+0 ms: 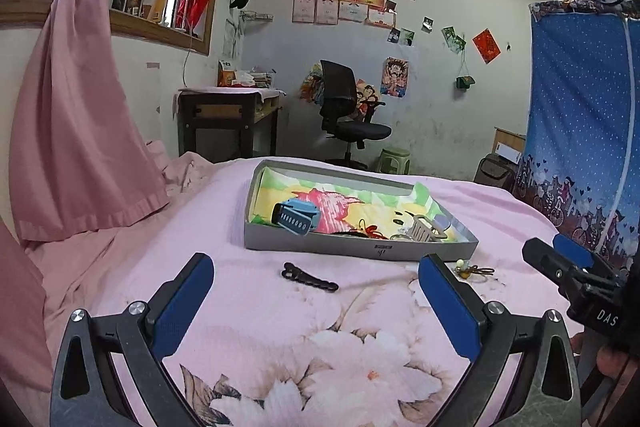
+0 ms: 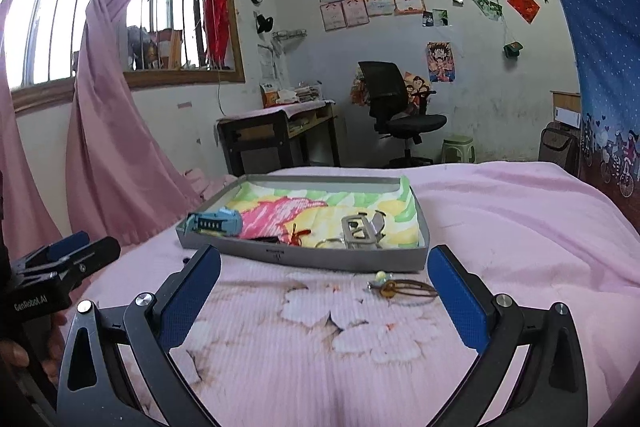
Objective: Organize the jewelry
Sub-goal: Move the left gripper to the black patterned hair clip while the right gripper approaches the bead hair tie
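A grey shallow box lined with bright cloth sits on the pink bed. In it lie a blue comb clip, a beige claw clip and a red-knot trinket. A black hair clip lies on the bed before the box, between my left gripper's open fingers. A brown hair tie with beads lies by the box's near right corner. My left gripper is open and empty. My right gripper is open and empty, the hair tie just inside its right finger.
The pink floral bedspread spreads all around. A pink curtain hangs at the left. A desk, an office chair and a green stool stand beyond the bed. A blue cloth wardrobe stands at the right.
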Demonstrator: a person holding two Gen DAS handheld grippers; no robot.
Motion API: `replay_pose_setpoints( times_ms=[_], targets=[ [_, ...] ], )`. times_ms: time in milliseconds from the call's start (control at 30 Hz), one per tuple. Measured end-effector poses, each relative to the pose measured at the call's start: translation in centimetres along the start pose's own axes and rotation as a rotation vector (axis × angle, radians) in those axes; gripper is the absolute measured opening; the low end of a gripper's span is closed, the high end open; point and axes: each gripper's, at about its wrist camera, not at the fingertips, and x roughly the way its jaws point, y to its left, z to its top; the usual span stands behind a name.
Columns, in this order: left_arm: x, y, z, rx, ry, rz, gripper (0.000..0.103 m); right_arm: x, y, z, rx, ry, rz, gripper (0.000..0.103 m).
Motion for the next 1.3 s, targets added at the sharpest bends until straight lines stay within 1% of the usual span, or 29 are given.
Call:
replay_pose_setpoints(
  times_ms=[100,200,300,433,600,667,767,900,1133,1167,1267,1300],
  targets=[
    [0.1,0.0,-0.5,0.004,0.004,-0.001,0.103,0.2,0.1,-0.3,-0.007,0.015,-0.011,0.102],
    [0.4,0.2,-1.0,0.005,0.027,-0.011,0.103,0.3,-0.1,-0.7,-0.012,0.04,-0.022,0.102],
    [1.3,0.2,-1.3,0.01,0.078,-0.016,0.103,1.1,-0.5,-1.1,-0.003,0.105,-0.032,0.102],
    [1.9,0.1,-1.6,0.016,0.12,-0.019,0.103,1.9,-1.1,-1.8,0.013,0.19,-0.059,0.102],
    [2.9,0.3,-1.8,0.006,0.176,-0.021,0.103,2.9,-1.9,-2.2,0.048,0.24,-0.074,0.102],
    [3.8,0.2,-1.7,0.001,0.211,-0.017,0.103,3.5,-2.1,-2.2,0.051,0.262,-0.076,0.102],
    [4.9,0.0,-1.5,0.001,0.247,-0.014,0.103,4.3,-2.2,-2.2,0.052,0.284,-0.077,0.102],
    [5.9,-0.1,-1.2,0.002,0.269,-0.016,0.103,5.6,-2.2,-2.2,0.047,0.313,-0.069,0.102],
    [8.2,0.4,-0.7,-0.035,0.324,-0.028,0.103,9.5,-2.9,-1.1,0.043,0.375,-0.012,0.102],
    [8.5,0.5,-0.7,-0.041,0.327,-0.03,0.102,9.9,-3.1,-1.0,0.046,0.382,-0.008,0.102],
    [9.6,0.7,-0.6,-0.056,0.348,-0.037,0.093,11.8,-4.1,-1.1,0.073,0.413,-0.008,0.101],
    [10.1,0.7,-0.5,-0.058,0.36,-0.042,0.09,12.6,-4.5,-1.3,0.085,0.427,-0.009,0.099]
  ],
)
